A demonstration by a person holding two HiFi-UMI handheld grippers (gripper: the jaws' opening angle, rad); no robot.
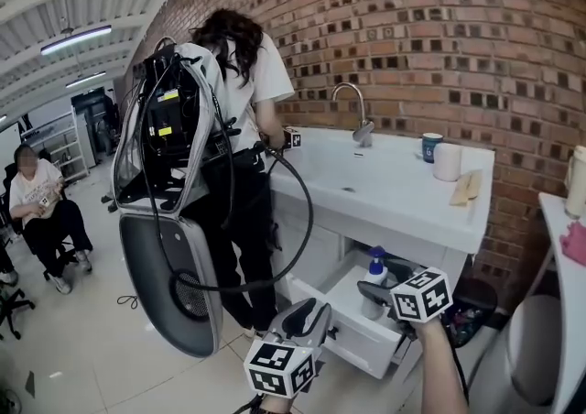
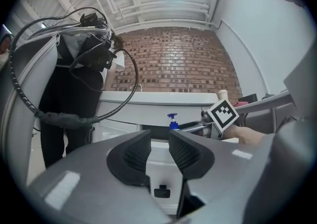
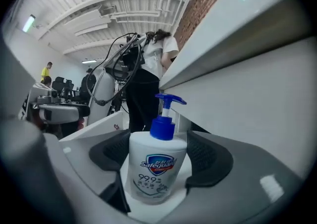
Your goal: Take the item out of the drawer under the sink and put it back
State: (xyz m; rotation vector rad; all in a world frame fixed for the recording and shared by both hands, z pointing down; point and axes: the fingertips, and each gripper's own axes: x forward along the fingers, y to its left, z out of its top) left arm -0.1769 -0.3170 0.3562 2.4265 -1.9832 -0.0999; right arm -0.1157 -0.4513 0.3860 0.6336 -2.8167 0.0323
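In the head view, the drawer (image 1: 359,341) under the sink (image 1: 385,190) is seen pulled out, and the soap bottle (image 1: 375,271) is found standing upright inside it near the back, the only thing that can be made out in it. The right gripper (image 1: 381,287) is reached into the drawer around the bottle, while the left gripper (image 1: 309,313) is held low, just in front of the drawer front. On the sink top a blue cup (image 1: 431,147) is set well apart from the work. In the left gripper view, the left gripper (image 2: 159,151) is shown with its jaws slightly apart and nothing between them, pointed at the drawer front. In the right gripper view, the right gripper (image 3: 157,156) is shown with its pads brought up against both sides of the bottle, so it is judged to be closed on it, with the base apparently not yet lifted. A straight, upright lift is called for, so that the blue pump (image 3: 166,114) is kept clear of the sink's underside just above it, and the hold is best kept on the bottle's body, not its neck
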